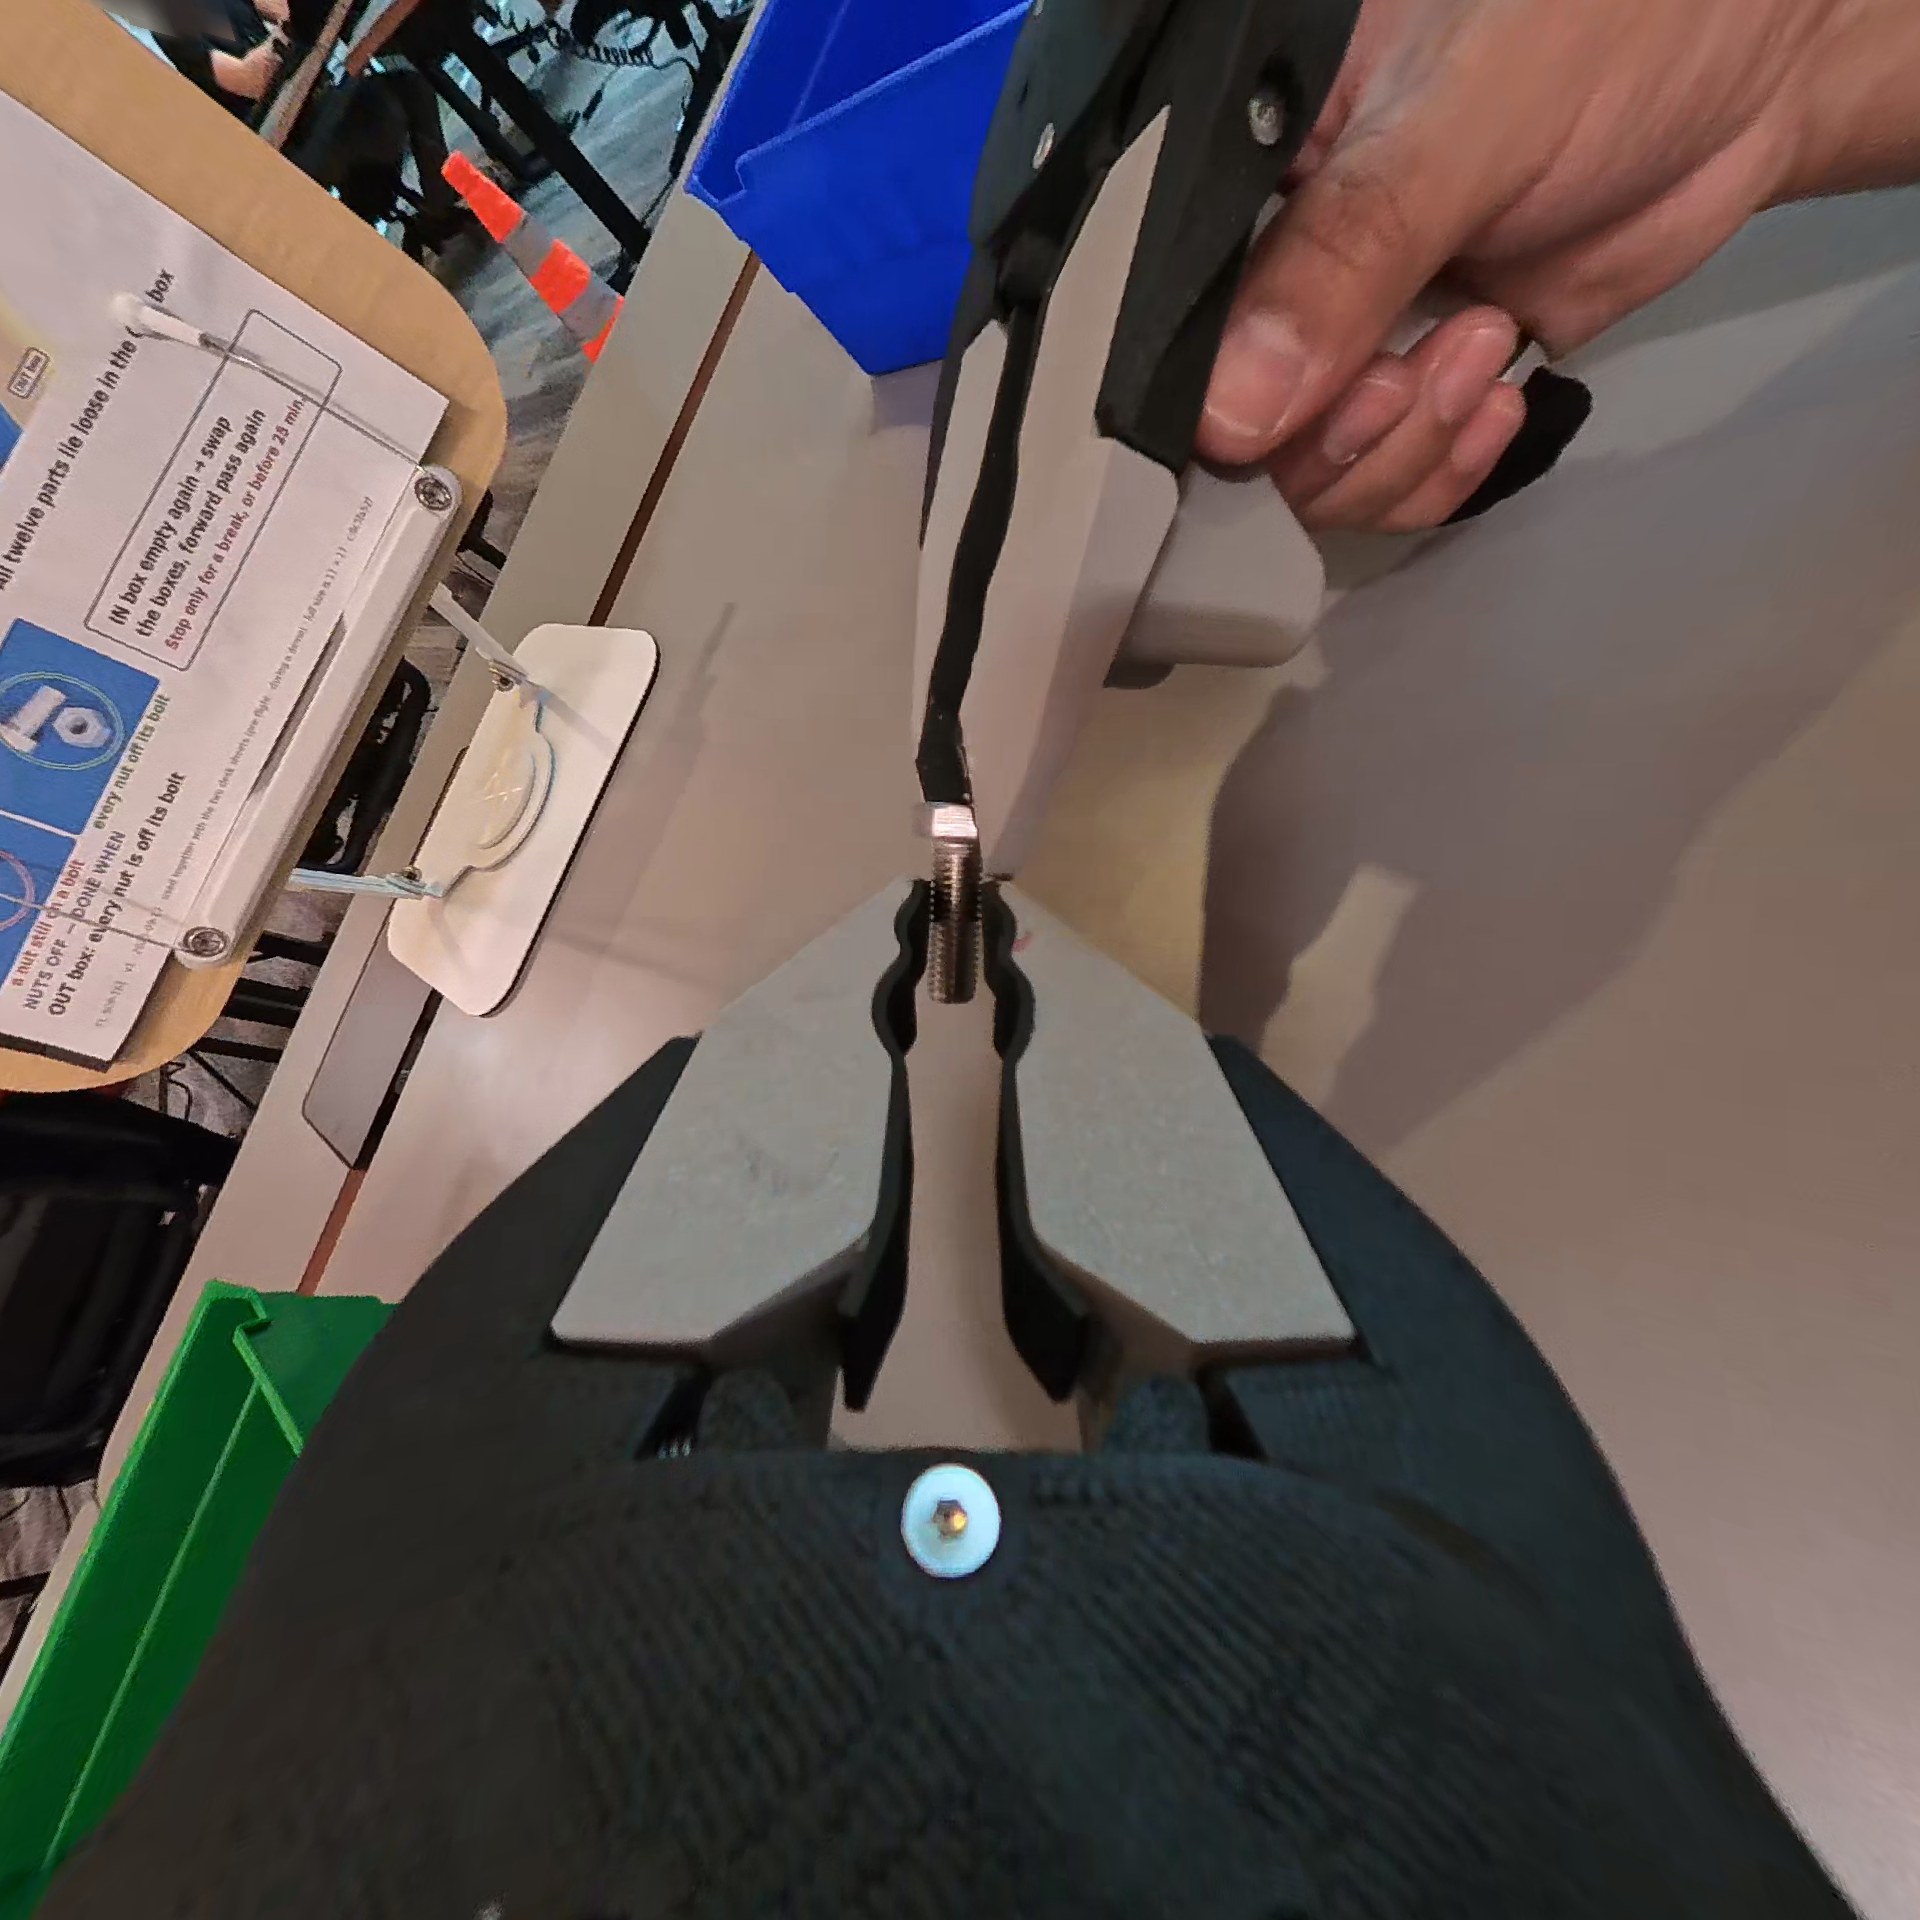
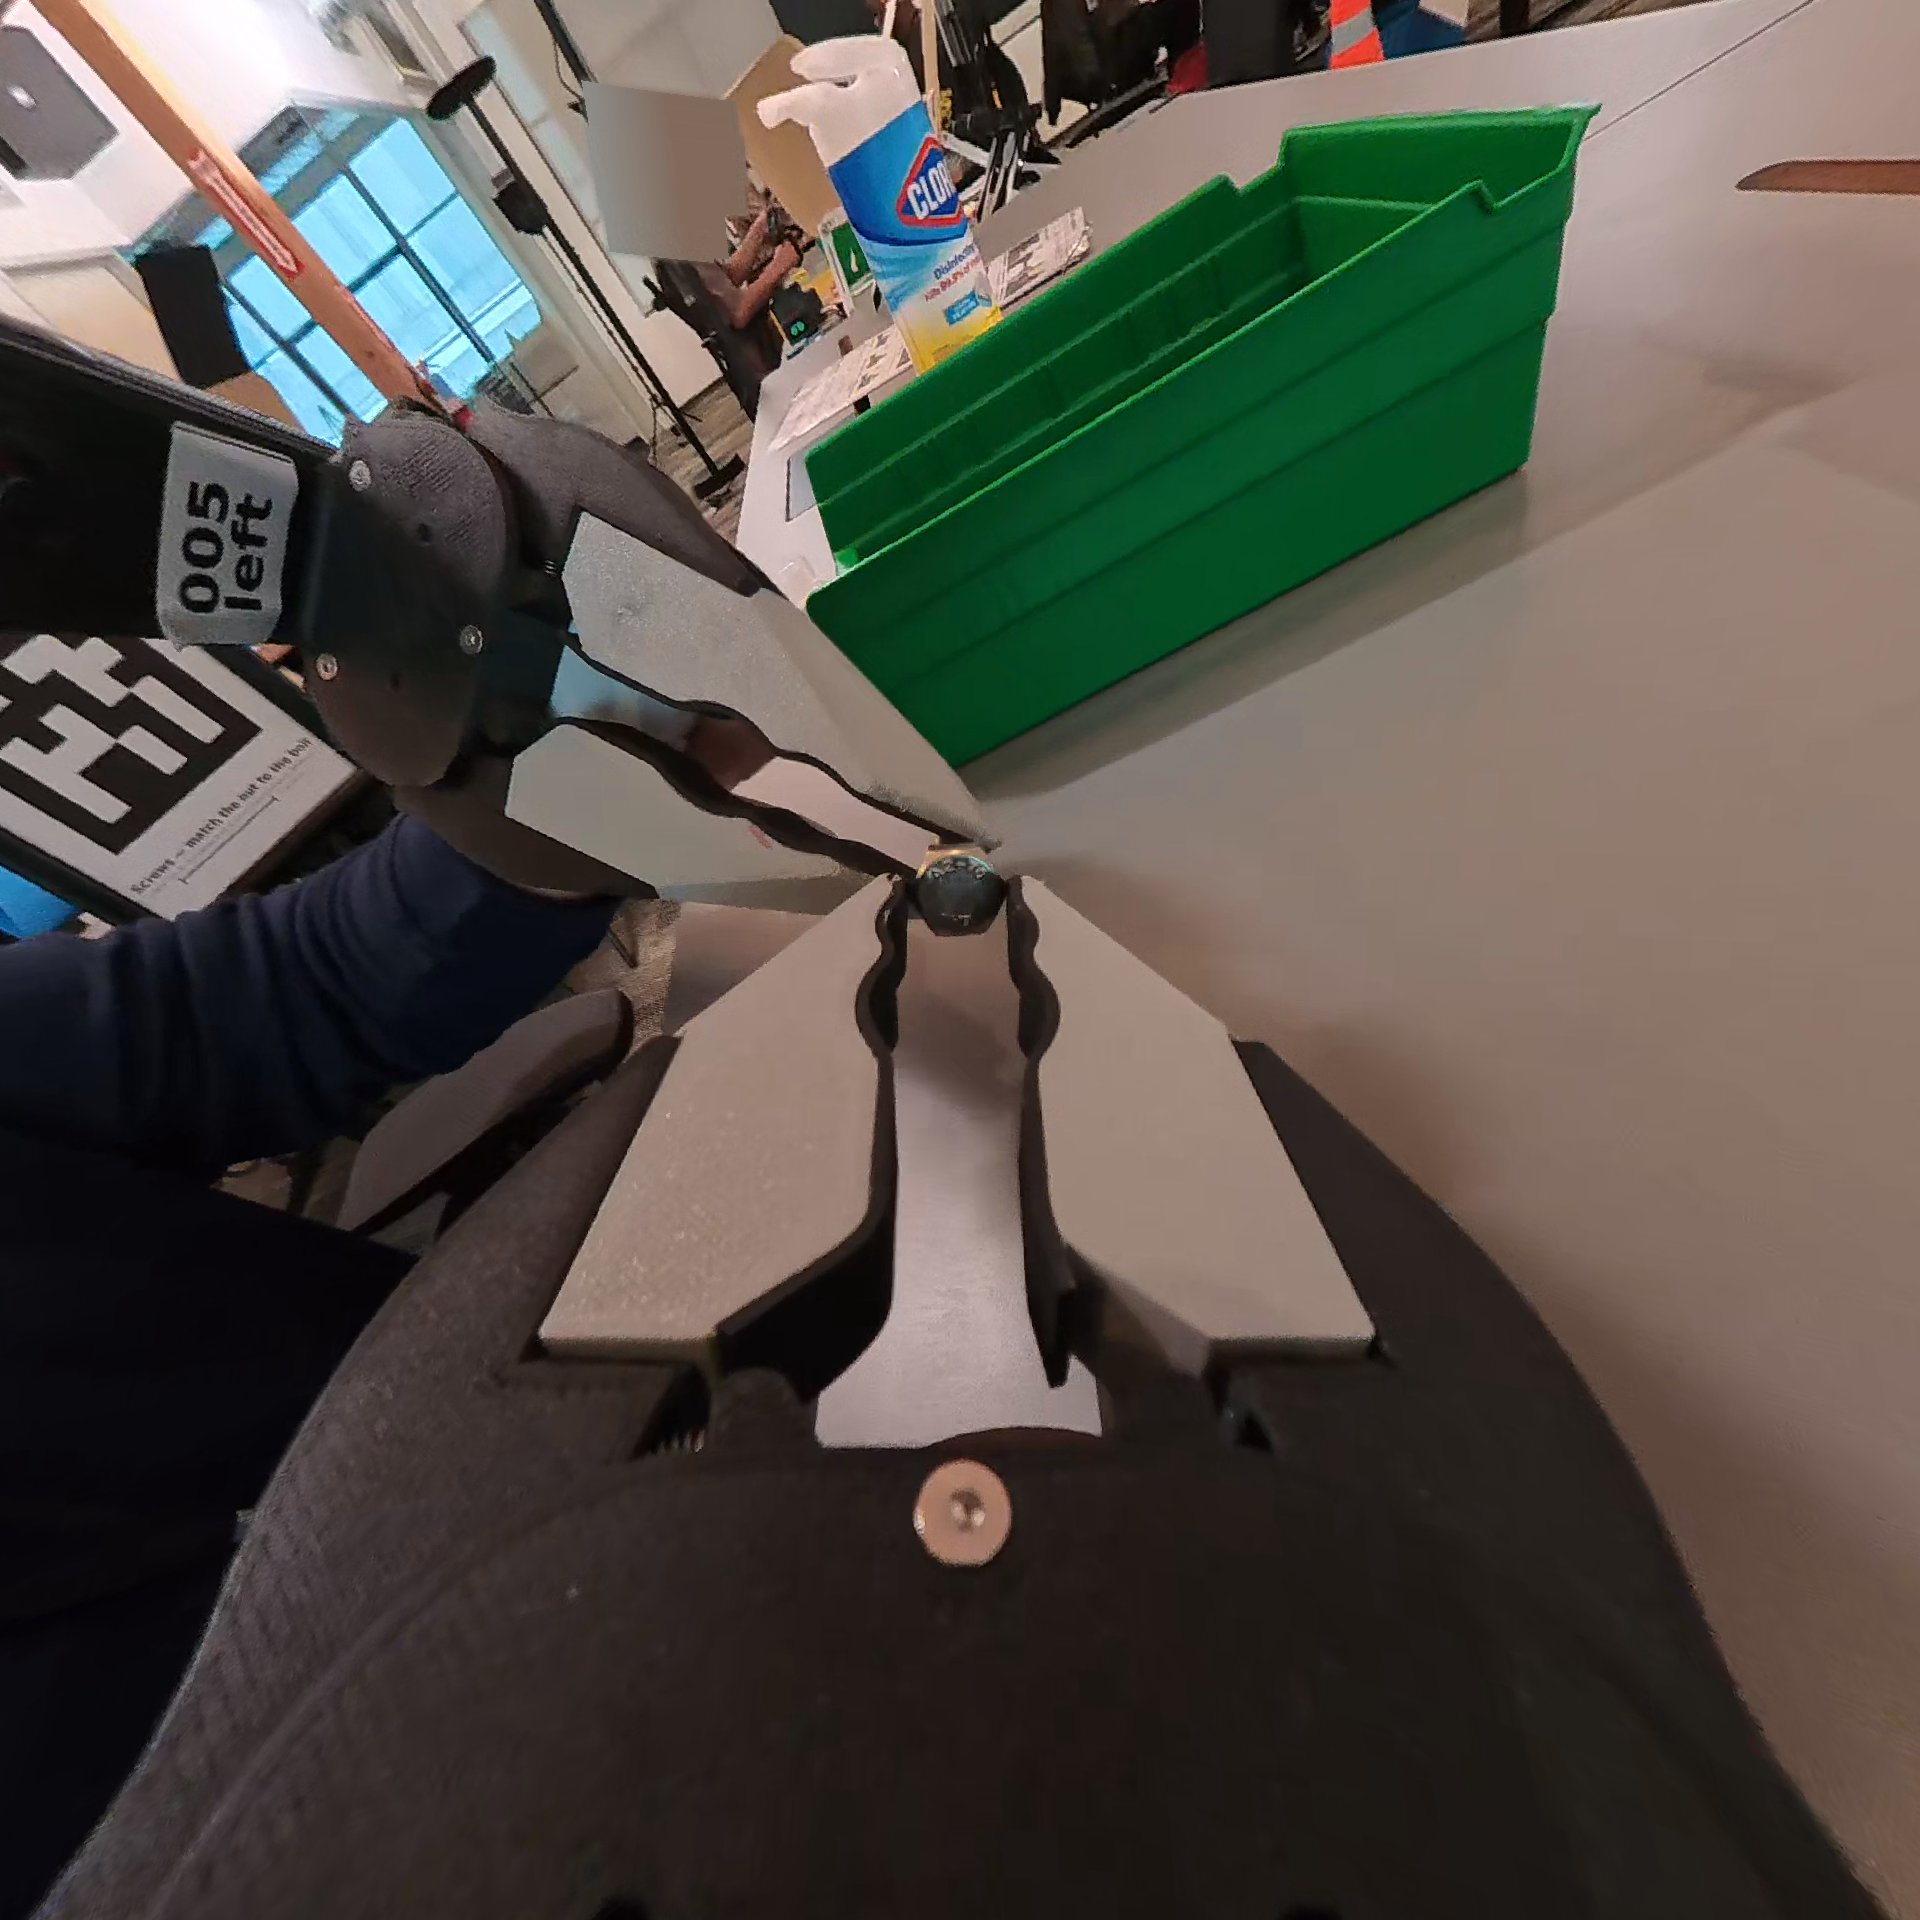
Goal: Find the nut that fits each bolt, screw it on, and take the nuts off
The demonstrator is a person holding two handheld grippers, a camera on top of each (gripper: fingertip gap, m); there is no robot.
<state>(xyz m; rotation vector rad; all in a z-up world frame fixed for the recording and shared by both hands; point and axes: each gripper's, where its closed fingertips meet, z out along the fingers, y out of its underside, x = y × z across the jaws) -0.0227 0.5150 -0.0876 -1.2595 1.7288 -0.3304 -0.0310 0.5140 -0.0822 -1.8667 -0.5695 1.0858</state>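
I have the bolt (image 1: 954, 940) clamped by its threads in my left gripper (image 1: 954, 951), above the surface (image 1: 1558, 1039). My right gripper (image 2: 951, 914) pinches its head. No nut visible; green bin (image 2: 1195, 520) beyond looks empty.

Left gripper (image 1: 957, 940) — fingers nearly closed, pads clamped on a threaded shank at frame centre. Right gripper (image 2: 954, 902) — fingertips pinched on the hex head, entering the left wrist view from the upper right. A bare hand (image 1: 1538, 249) grips its handle; a dark-sleeved forearm (image 2: 260, 997) lies at mid-left.
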